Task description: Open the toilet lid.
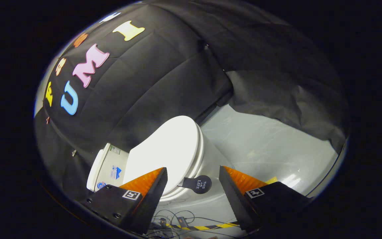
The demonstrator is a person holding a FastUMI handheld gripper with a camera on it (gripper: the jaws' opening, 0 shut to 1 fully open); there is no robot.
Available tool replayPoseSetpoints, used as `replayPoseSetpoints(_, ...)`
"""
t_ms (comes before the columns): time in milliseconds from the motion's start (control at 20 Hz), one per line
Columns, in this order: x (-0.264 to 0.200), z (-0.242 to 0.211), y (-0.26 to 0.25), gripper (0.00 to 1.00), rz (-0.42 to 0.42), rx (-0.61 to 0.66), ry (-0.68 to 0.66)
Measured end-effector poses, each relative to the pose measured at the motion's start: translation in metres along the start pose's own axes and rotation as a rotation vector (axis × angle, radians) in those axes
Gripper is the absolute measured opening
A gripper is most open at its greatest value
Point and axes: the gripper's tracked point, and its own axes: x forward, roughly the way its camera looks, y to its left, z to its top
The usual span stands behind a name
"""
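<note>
A: Where is the toilet lid [167,146] found?

B: Down flat on the toilet, just ahead of the fingers, its dark pull tab [197,183] between them.

A: And the gripper [193,186]?

B: Spread wide, nothing held. Nothing has been lifted; grasping and raising are left.

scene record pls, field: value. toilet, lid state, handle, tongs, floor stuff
toilet: white toilet, beyond the tongs
lid: white lid, down, shut over the seat
handle: dark round lid tab at the lid's front edge, between the fingers, just ahead
tongs: tongs open, touching nothing
tank: cistern behind the lid
floor: grey floor, cables, striped tape under the tongs
</note>
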Motion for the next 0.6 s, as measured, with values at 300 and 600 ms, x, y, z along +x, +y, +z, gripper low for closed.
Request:
replayPoseSetpoints(300,0.025,-0.033,-0.024,0.97,0.012,0.244,0.154)
replayPoseSetpoints(600,0.043,-0.046,-0.014,0.81,0.066,0.342,0.209)
